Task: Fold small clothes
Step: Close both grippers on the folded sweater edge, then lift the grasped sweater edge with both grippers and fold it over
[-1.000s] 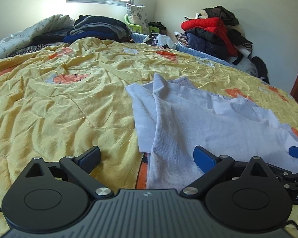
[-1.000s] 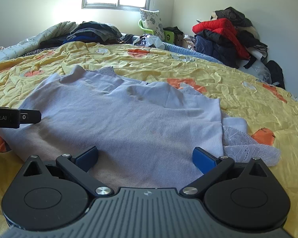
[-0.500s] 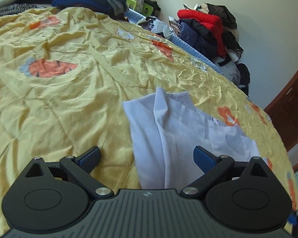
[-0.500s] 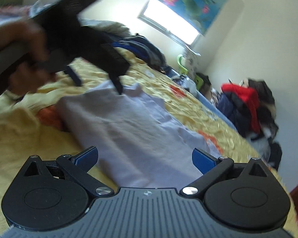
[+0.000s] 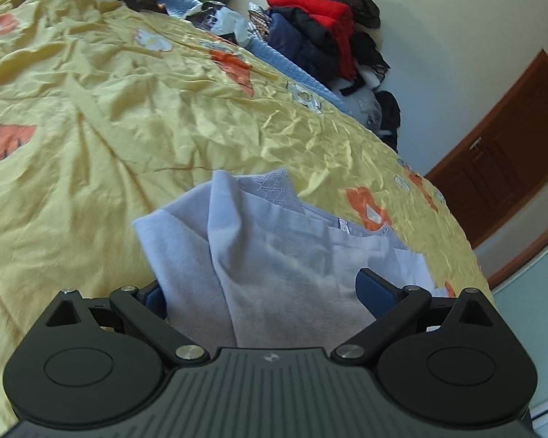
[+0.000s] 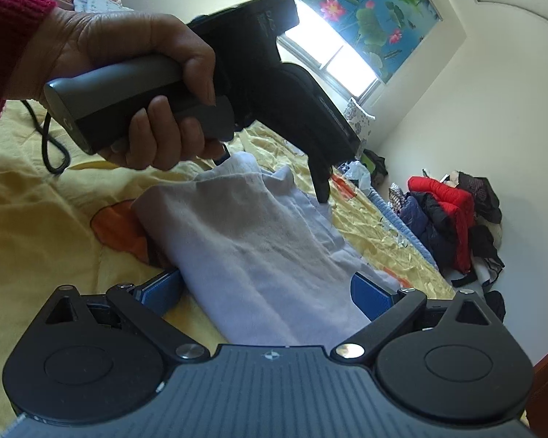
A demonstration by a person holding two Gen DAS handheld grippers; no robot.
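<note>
- One pale lavender knit garment (image 5: 274, 273) lies partly folded on the yellow bedspread with orange patches (image 5: 91, 127); its lace-trimmed collar (image 5: 270, 186) peeks out at the far edge.
- Two black grippers with blue pads are in view. The left gripper (image 5: 261, 294) is spread wide, and the garment's near edge lies between its pads.
- The right gripper (image 6: 266, 292) is also spread wide, with the cloth lying between its two blue pads.
- One hand (image 6: 128, 84) in a red knit sleeve (image 6: 7, 36) grips the left gripper's grey handle above the garment.
- One heap of red and dark clothes (image 5: 321, 33) sits against the wall.
- One brown wooden door (image 5: 500, 168) stands at the right.
</note>
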